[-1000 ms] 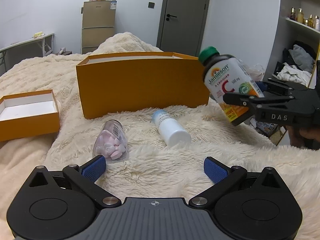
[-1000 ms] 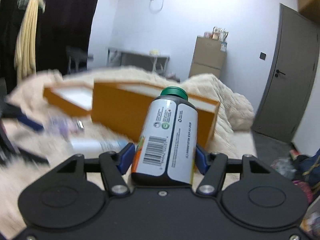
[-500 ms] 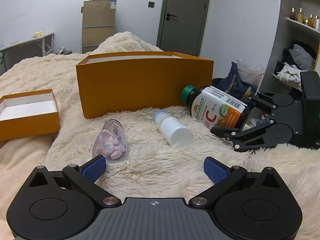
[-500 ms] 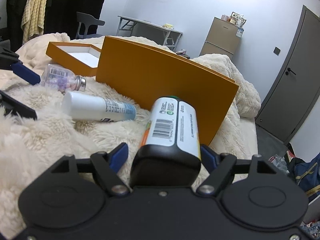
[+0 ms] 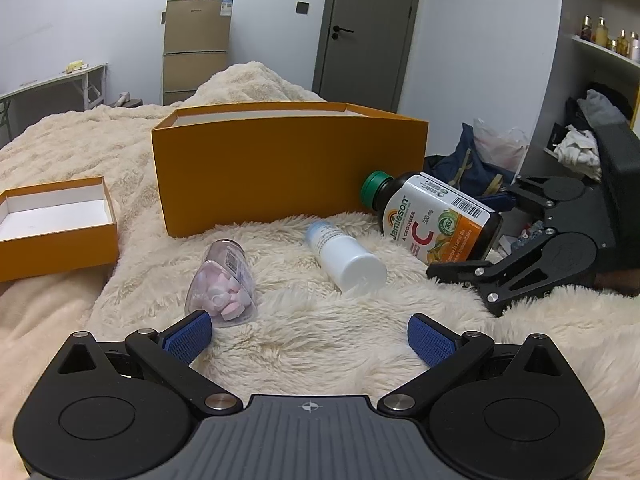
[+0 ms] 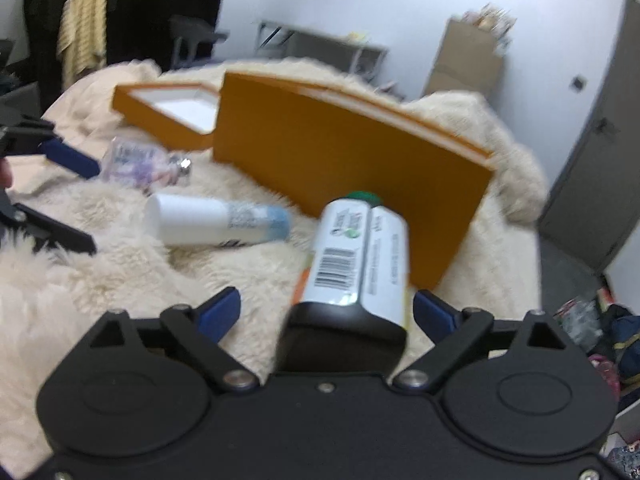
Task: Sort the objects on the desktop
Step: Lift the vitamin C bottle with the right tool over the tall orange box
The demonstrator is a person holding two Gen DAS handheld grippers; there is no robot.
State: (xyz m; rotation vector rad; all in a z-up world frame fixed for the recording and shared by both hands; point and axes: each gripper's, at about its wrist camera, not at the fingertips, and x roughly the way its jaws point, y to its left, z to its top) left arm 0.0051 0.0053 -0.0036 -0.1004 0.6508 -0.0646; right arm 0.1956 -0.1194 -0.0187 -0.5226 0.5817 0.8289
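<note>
Ahead: my dark green-capped vitamin bottle lies against the tall orange cardboard box
Room: open fleece blanket before me
Right gripper: jaws opening, clear of bottle
Left gripper: jaws wide, empty

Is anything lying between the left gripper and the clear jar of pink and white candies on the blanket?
Nothing visible does. The left gripper is open, and the candy jar lies just ahead of its left finger, with only bare blanket around. The white bottle lies further right, off that path.
</note>
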